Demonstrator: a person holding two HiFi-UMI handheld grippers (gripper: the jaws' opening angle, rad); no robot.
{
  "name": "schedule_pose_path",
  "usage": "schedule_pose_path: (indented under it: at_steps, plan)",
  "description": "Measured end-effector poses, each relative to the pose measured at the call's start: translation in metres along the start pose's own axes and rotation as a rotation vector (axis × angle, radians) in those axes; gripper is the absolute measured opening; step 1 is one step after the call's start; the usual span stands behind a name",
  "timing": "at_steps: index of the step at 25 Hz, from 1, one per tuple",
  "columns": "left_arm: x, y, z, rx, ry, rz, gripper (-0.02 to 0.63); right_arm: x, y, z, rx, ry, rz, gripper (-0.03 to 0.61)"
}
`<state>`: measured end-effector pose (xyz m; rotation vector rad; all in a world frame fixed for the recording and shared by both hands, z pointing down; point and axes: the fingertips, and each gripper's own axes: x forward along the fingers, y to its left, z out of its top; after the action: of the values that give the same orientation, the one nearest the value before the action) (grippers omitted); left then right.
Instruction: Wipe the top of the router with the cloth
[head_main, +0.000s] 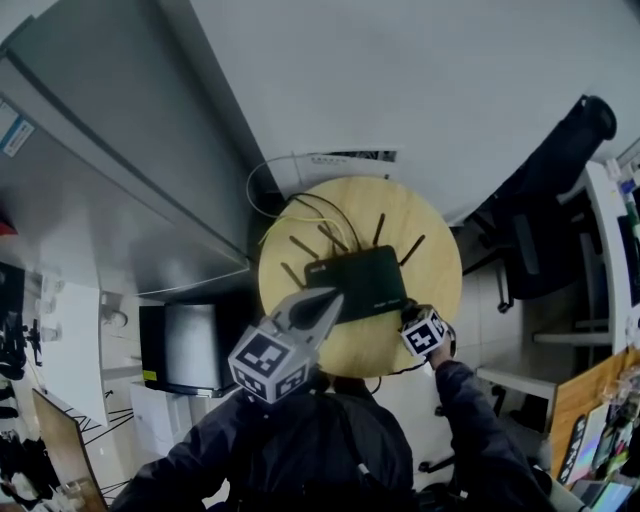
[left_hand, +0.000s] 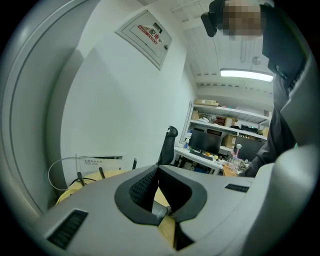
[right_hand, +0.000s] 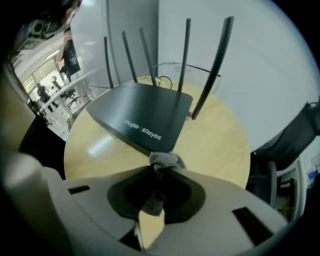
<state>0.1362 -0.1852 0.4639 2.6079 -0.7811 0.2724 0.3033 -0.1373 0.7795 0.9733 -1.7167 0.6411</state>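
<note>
A black router (head_main: 355, 283) with several upright antennas lies on a round wooden table (head_main: 430, 240). In the right gripper view the router (right_hand: 142, 115) fills the middle, its front edge just beyond the jaws. My right gripper (right_hand: 159, 167) is shut on a small grey cloth (right_hand: 165, 160), which bunches out past the fingertips at the router's near corner. In the head view that right gripper (head_main: 410, 310) sits at the router's near right corner. My left gripper (head_main: 322, 302) is raised above the near left corner. The left gripper (left_hand: 157, 169) is shut with nothing in it and looks toward the wall.
Yellow and white cables (head_main: 285, 205) loop off the table's far left edge. A black office chair (head_main: 545, 220) stands to the right, with a desk (head_main: 610, 230) beyond it. A grey cabinet (head_main: 100, 150) and a dark box (head_main: 185, 345) stand to the left. The person's body is close against the table's near edge.
</note>
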Motion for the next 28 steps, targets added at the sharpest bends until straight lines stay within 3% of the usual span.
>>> schedule_pose_path:
  at_steps: [5, 18, 28]
  plan:
    - [-0.014, 0.005, -0.003, -0.004, -0.009, 0.000, 0.002, 0.001, 0.022, 0.007, 0.138, -0.016, 0.020, 0.072]
    - [-0.058, 0.033, 0.000, -0.014, -0.030, 0.037, 0.002, 0.014, 0.140, 0.066, 0.101, -0.070, 0.113, 0.072]
    - [-0.096, 0.063, -0.007, -0.043, -0.055, 0.085, 0.002, 0.022, 0.213, 0.104, 0.149, -0.109, 0.174, 0.072]
